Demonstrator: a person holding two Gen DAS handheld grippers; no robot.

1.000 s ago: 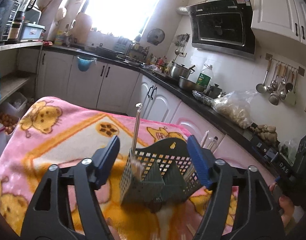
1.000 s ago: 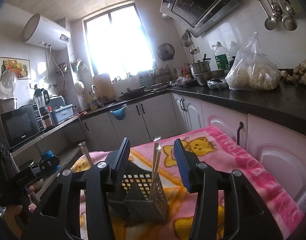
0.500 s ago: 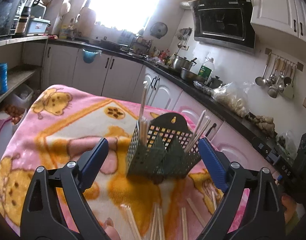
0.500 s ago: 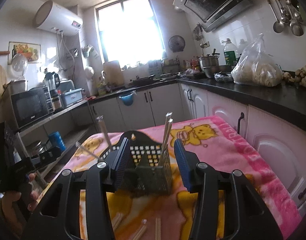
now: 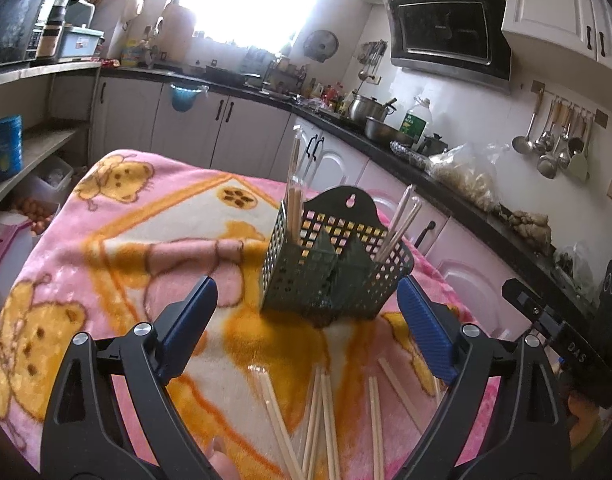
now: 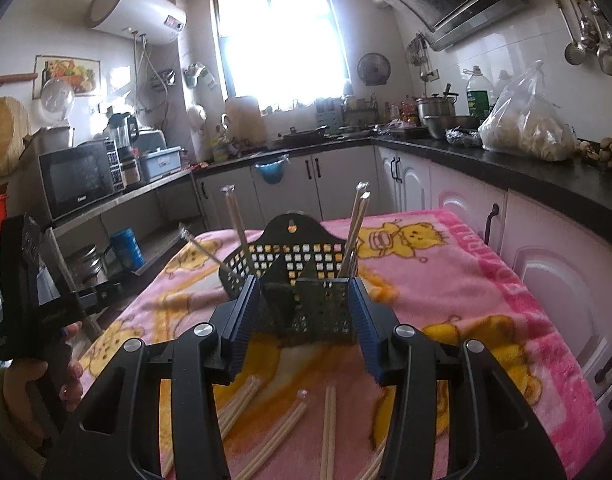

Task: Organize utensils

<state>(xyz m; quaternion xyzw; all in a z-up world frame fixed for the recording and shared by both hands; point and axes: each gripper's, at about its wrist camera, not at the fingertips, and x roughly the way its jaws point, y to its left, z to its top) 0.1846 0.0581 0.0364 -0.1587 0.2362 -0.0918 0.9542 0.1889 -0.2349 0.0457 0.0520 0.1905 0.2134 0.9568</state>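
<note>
While both cameras face the same dark green perforated basket (image 5: 334,268), we note it stands upright on the pink bear-print blanket (image 5: 118,240) that covers the worktop. We count several chopsticks standing in the basket (image 5: 293,196): one group upright in the left compartment and another pair leaning out of the right compartment (image 5: 398,224). From the right wrist view the same basket (image 6: 306,280) shows two chopsticks leaning left (image 6: 234,220) and two upright on the right (image 6: 356,228). Loose chopsticks (image 5: 322,416) lie flat on the blanket in front of the basket, fanned out and partly touching one another; the right wrist view shows the same scatter (image 6: 330,428).

We find the left gripper (image 5: 308,328) spread wide and empty, its blue-padded fingers (image 5: 190,326) apart on either side of the basket's front and above the loose chopsticks. The right gripper (image 6: 306,320) is likewise released, holding nothing, its fingers (image 6: 244,320) framing the basket; we cannot tell whether they touch its walls. A black stove hood (image 5: 446,28) hangs on the wall, and a microwave (image 6: 80,180) sits on a side shelf.
</note>
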